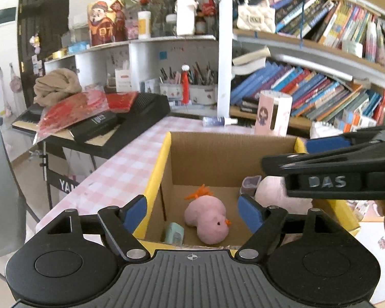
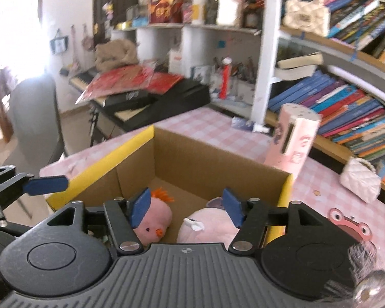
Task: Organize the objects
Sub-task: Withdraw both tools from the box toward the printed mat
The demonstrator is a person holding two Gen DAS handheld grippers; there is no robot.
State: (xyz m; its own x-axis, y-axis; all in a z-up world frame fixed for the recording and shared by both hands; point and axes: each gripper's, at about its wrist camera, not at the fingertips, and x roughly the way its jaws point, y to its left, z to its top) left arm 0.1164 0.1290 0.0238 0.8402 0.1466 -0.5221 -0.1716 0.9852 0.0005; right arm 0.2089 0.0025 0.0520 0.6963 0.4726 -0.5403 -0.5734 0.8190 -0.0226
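Observation:
An open cardboard box with yellow rims stands on the pink checked table. Inside it lie a pink chick plush with an orange tuft, a larger pink plush with a white tag, a small mint-green item and a purple item. My left gripper hovers open over the box's near edge, nothing between its blue pads. To its right, my right gripper is also open above the box, clear of the plushes.
A pink cylindrical holder stands behind the box. A white quilted purse lies to the right, below the bookshelves. A spray bottle lies at the back. A cluttered keyboard and a grey chair stand left of the table.

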